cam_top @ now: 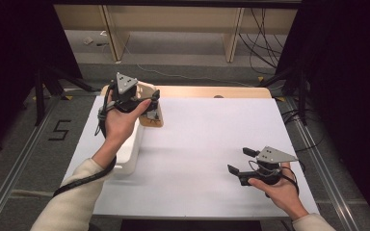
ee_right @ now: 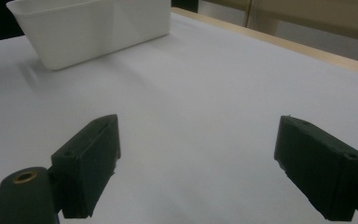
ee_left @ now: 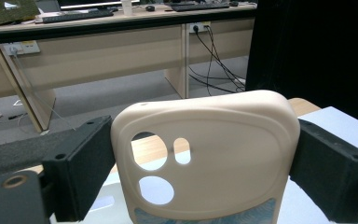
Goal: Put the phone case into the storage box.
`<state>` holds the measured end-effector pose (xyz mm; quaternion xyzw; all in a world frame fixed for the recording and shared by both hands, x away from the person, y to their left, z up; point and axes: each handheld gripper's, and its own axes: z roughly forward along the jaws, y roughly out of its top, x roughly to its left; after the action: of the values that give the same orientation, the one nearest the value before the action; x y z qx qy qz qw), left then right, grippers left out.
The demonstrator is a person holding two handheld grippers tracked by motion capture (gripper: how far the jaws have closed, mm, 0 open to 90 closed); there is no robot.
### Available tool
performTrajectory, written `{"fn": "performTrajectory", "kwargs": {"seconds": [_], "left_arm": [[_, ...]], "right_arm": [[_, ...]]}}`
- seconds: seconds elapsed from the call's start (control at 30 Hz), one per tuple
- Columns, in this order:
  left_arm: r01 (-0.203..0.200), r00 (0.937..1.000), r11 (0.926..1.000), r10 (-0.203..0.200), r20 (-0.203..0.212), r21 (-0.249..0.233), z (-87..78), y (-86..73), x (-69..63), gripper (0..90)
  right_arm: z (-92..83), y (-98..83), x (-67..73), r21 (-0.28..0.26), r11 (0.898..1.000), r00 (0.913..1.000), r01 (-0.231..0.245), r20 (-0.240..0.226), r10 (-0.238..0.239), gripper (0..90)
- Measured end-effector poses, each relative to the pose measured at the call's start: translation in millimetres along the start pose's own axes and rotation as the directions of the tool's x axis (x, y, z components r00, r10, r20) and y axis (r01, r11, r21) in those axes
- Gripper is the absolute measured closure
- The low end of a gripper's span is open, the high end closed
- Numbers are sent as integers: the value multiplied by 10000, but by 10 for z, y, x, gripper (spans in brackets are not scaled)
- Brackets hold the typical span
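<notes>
A cream phone case [ee_left: 223, 154] with camera cut-outs stands upright between the jaws of my left gripper [ee_left: 203, 140], whose black pads press on its two sides. From above, the left gripper [cam_top: 151, 106] holds the case [cam_top: 151, 119] over the far end of a white bin [cam_top: 130, 149] at the table's left. My right gripper [cam_top: 238, 160] hovers low over the white table sheet at the near right. Its jaws [ee_right: 196, 140] stand wide apart with nothing between them.
The white bin [ee_right: 93, 28] lies along the left side of the white sheet [cam_top: 202, 139]. A wooden table edge [cam_top: 212, 91] runs along the back. Beyond it are the floor, desk legs and loose cables [cam_top: 265, 43].
</notes>
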<state>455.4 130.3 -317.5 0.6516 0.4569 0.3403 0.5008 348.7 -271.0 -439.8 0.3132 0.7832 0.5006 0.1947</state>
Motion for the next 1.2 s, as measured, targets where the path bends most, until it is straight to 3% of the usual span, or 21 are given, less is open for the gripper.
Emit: {"fn": "performTrajectory", "kwargs": {"seconds": [1.2], "left_arm": [[4, 9995, 10000, -5, -312, -29, -59, 18, 147, 111]], "right_arm": [[0, -1, 1, 26, 10000, 10000, 16, -25, -16, 153]]}}
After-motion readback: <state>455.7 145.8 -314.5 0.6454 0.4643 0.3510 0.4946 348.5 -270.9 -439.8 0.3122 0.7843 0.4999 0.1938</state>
